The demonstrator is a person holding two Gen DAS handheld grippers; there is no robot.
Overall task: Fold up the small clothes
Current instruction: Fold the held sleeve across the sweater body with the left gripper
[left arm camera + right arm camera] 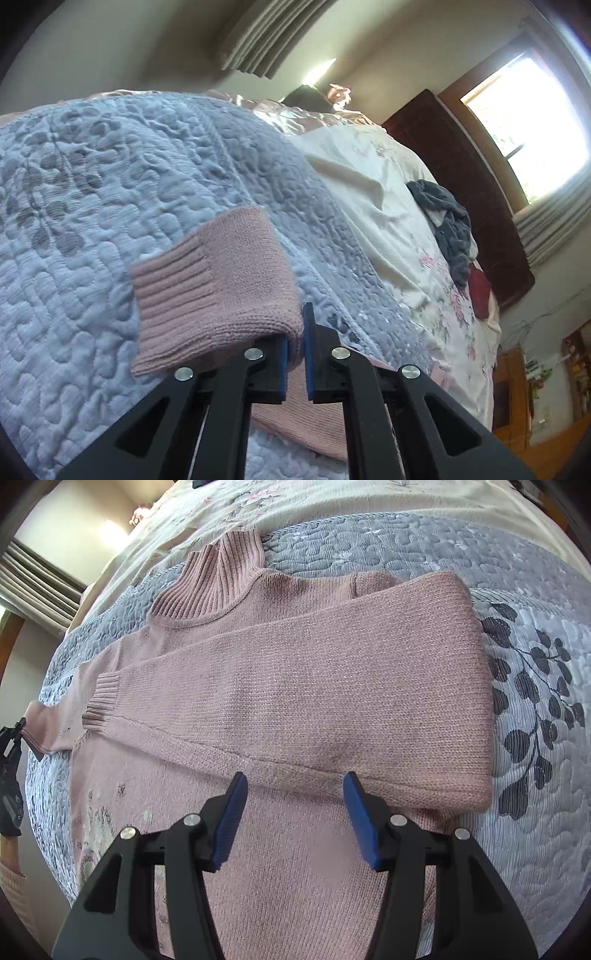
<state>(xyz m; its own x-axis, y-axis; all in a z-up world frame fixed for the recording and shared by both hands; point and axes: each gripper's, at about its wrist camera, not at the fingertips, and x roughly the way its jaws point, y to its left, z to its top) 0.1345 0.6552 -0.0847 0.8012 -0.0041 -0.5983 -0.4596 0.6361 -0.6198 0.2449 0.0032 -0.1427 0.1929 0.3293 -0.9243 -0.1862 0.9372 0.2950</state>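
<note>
Item under work: one pink knit sweater (295, 686) with a ribbed turtleneck collar (214, 579), laid flat on a grey-blue quilted bedspread (535, 849), collar toward the far side.

Progress, judged from the present lay: one sleeve (280, 686) is folded across the chest, its ribbed cuff (101, 703) ending near the left edge of the body. The other sleeve (218, 284) is not yet laid in; it is lifted at the sweater's left side. Folding the body itself appears not yet begun, so the work looks well short of half done.

Left gripper (295, 350): pads nearly together, clamped on the knit of that second sleeve a little behind its cuff, which hangs forward over the bedspread. Its body also shows at the left edge of the right wrist view.

Right gripper (295, 812): jaws spread apart, holding nothing, poised just above the lower edge of the folded sleeve at mid-chest.

Surroundings: beyond the bedspread lies a floral white sheet (388, 206). On it, well apart from the sweater, sit a crumpled dark grey garment (447, 225) and a red item (480, 291) of unclear kind, beside a dark wooden headboard (461, 192).

Obstructions: none on the bedspread around the sweater. The right gripper hovering over the chest may lie in the path of the incoming sleeve.
</note>
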